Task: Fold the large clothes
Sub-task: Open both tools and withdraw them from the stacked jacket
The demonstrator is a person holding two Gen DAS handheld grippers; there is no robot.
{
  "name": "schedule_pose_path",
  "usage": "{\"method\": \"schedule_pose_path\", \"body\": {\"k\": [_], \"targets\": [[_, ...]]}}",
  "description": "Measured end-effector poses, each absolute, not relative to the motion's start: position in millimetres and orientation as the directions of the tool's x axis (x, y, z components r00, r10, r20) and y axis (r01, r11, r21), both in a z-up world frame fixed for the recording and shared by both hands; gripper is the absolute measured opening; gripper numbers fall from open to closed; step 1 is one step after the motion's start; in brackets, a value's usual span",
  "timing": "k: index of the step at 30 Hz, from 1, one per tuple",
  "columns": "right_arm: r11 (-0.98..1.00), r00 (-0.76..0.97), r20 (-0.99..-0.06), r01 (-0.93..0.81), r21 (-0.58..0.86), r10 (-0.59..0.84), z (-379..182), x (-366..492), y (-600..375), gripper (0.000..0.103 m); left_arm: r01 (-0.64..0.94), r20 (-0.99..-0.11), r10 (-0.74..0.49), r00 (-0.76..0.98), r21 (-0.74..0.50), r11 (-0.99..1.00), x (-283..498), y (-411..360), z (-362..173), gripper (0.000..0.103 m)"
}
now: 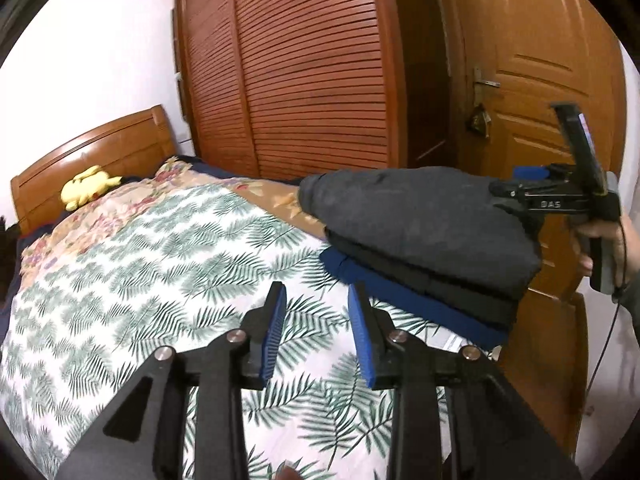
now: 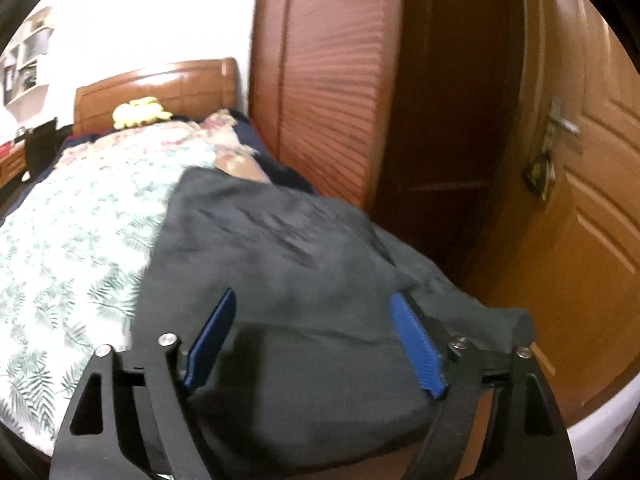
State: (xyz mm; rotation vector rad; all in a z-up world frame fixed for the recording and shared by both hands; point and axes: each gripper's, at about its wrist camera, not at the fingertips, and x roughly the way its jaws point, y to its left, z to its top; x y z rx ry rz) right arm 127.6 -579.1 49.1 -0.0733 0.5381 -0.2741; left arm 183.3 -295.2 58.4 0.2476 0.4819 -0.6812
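Right wrist: blurred | right gripper [image 2: 312, 340] apparently open over grey garment [image 2: 280, 248]

Both tools are black plastic with two fingers each, lined on the inner face with ribbed blue pads. On the left gripper [image 1: 318, 334], four round silver screws sit at the finger pivots, above angular black arms with triangular cut-outs. The right gripper [image 2: 314, 340] has the same build and screws. From the left view its side carries pale lettering, an upright black bar, a handle, and a thin black cable hanging below the hand [image 1: 612, 244].
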Motion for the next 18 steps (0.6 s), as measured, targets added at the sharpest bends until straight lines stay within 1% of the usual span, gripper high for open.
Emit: {"method": "schedule_pose_path", "body": {"k": [3,5,9,14,18], "targets": [[0.977,0.857,-0.471,0.173,-0.124,-0.211,50.9,130.5,-544.5,0.089,0.614,-0.511,-0.508,0.693,0.050,0.788,183.4,-277.7,49.5,0.031],[0.986,0.866,-0.472,0.124,-0.113,-0.163,47.3,135.3,-521.1,0.092,0.586,-0.517,-0.475,0.712,0.066,0.808,183.8,-267.5,41.4,0.031],[0.994,0.876,-0.476,0.024,-0.108,-0.073,29.7,152.5,-467.2,0.092,0.553,-0.534,-0.433,0.726,0.080,0.829,181.8,-249.7,20.7,0.031],[0.995,0.860,-0.509,-0.074,-0.071,0.027,-1.4,175.7,-415.3,0.092,0.517,-0.554,-0.410,0.725,0.044,0.855,178.8,-224.5,-8.9,0.031],[0.990,0.837,-0.544,-0.120,-0.067,0.065,-29.5,187.5,-383.1,0.092,0.486,-0.582,-0.398,0.709,-0.007,0.874,179.4,-203.0,-29.7,0.031]]}}
